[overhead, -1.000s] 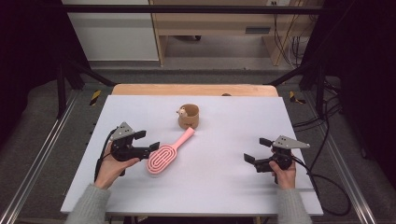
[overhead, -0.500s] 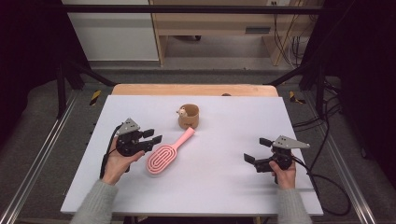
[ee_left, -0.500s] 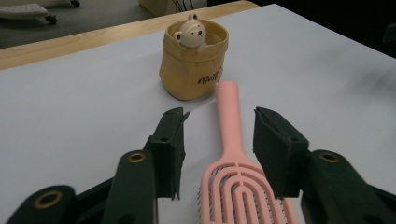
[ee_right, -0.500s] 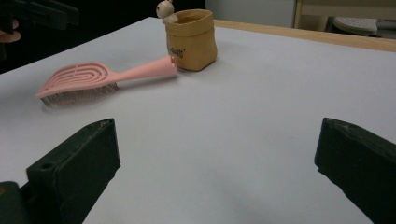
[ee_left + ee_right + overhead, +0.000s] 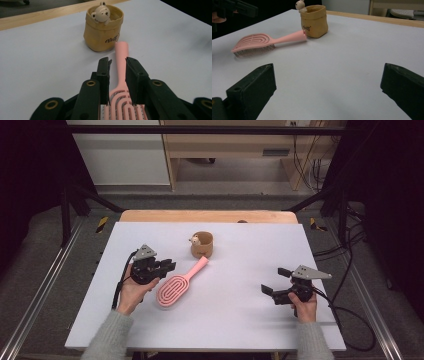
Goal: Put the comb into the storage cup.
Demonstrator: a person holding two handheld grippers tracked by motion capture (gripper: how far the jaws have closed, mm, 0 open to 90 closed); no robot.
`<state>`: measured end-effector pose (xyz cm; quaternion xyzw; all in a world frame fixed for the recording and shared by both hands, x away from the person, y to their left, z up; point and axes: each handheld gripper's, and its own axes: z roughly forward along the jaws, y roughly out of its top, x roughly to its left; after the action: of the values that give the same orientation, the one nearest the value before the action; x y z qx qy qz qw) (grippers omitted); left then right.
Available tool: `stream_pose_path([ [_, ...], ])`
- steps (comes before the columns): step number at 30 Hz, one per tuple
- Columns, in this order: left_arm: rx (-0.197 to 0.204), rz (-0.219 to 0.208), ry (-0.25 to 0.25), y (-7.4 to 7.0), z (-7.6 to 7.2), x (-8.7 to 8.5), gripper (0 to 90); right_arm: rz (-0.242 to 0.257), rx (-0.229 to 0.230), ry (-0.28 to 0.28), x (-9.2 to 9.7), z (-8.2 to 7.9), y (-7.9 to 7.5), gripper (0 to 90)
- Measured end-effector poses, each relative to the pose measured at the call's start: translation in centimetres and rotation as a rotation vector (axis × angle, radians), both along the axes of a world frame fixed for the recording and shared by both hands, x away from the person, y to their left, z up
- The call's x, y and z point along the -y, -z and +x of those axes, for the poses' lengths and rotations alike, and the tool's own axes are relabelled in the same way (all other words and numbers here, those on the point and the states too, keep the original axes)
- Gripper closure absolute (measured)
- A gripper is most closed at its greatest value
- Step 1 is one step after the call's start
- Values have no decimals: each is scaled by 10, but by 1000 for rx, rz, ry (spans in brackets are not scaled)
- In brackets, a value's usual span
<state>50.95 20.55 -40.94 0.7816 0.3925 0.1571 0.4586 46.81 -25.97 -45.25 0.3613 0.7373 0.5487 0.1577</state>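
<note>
A pink hairbrush (image 5: 175, 287) lies flat on the white table, its handle pointing at a tan pouch-shaped cup (image 5: 202, 245) with a small bear figure on its rim. My left gripper (image 5: 169, 266) hovers just left of the brush head. Its jaws have just been closing and now stand a narrow gap apart. In the left gripper view the brush handle (image 5: 121, 55) shows through that gap between the jaws of my left gripper (image 5: 117, 62), with table visible beside it; the pads do not press on it. My right gripper (image 5: 272, 280) rests at the right, wide open and empty.
The white table (image 5: 240, 320) has a wooden strip along its far edge. In the right gripper view the brush (image 5: 262, 41) and the cup (image 5: 314, 21) lie far ahead of my right gripper (image 5: 328, 67). Black frame rails flank the table.
My left gripper has moved right, closer to the brush head, and its jaws have narrowed from wide to a small gap. The right gripper and the brush have stayed put.
</note>
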Motion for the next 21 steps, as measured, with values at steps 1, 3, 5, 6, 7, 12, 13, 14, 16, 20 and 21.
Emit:
stream_pose_path([
  [1,0,3,-3,0,0,1,777,-1,0,0,0,0,0,3],
  [3,-8,2,-8,0,2,1,796,1,0,1,0,0,0,3],
  [5,-18,-3,-11,1,3,2,830,2,0,0,0,0,0,3],
  [6,-19,0,-13,1,4,2,845,2,0,0,0,0,0,3],
  [7,-18,7,-14,1,4,3,865,0,0,0,0,0,0,3],
  [12,-19,19,-19,2,7,5,893,-1,1,1,0,0,0,3],
  [13,-20,22,-22,2,8,6,895,-1,0,0,0,0,0,3],
  [14,-22,26,-23,3,8,7,896,0,0,0,0,0,0,3],
  [16,-26,21,-22,3,10,8,897,1,0,0,0,0,0,3],
  [20,-23,26,-30,3,12,12,898,0,0,0,0,0,0,3],
  [21,-22,28,-32,3,13,13,898,-2,0,0,0,0,0,3],
])
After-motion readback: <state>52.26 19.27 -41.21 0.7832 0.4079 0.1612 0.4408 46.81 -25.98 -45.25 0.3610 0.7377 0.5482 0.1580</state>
